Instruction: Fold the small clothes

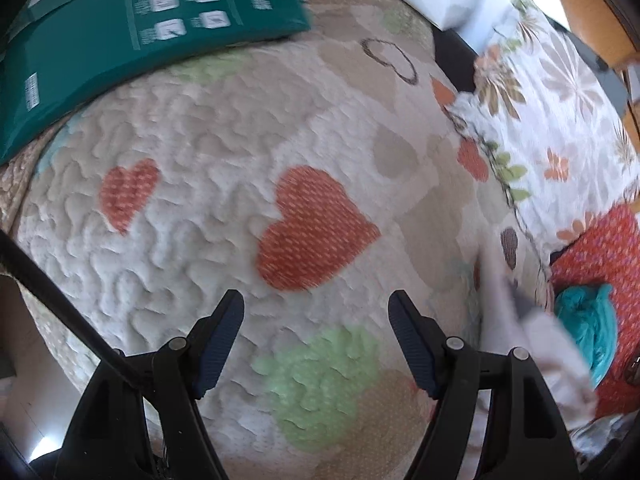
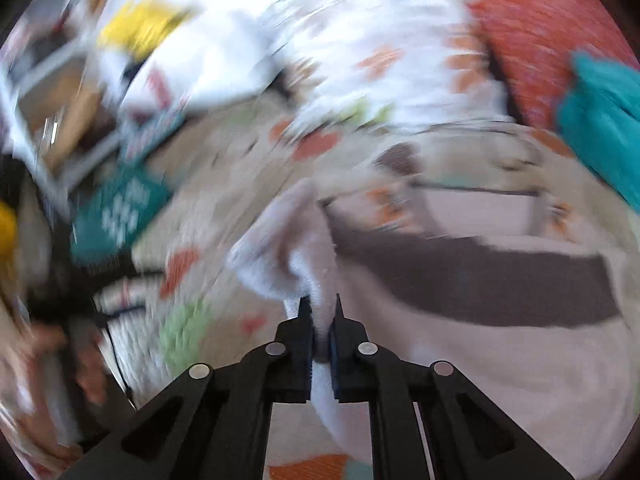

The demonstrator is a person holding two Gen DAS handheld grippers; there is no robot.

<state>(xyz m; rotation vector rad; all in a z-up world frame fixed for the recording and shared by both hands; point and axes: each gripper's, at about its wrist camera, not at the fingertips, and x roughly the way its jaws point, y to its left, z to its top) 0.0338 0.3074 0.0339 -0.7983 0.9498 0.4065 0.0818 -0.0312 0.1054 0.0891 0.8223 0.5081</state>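
Observation:
My right gripper [image 2: 321, 312] is shut on a fold of a pale pinkish-white garment [image 2: 500, 360] with a dark brown stripe [image 2: 480, 280], which spreads to the right over the quilt; the view is motion-blurred. The same garment shows blurred at the right edge of the left wrist view [image 1: 532, 340]. My left gripper [image 1: 316, 304] is open and empty above the heart-patterned quilt [image 1: 240, 152]. A teal garment [image 1: 588, 328] lies crumpled on a red cushion [image 1: 616, 248]; it also shows in the right wrist view [image 2: 604, 128].
A teal box [image 1: 132, 28] lies on the quilt's far left. A floral pillow [image 1: 552, 120] rests at the right, and also shows in the right wrist view [image 2: 380, 52]. A white bag with yellow [image 2: 168, 52] and shelves stand at the back left.

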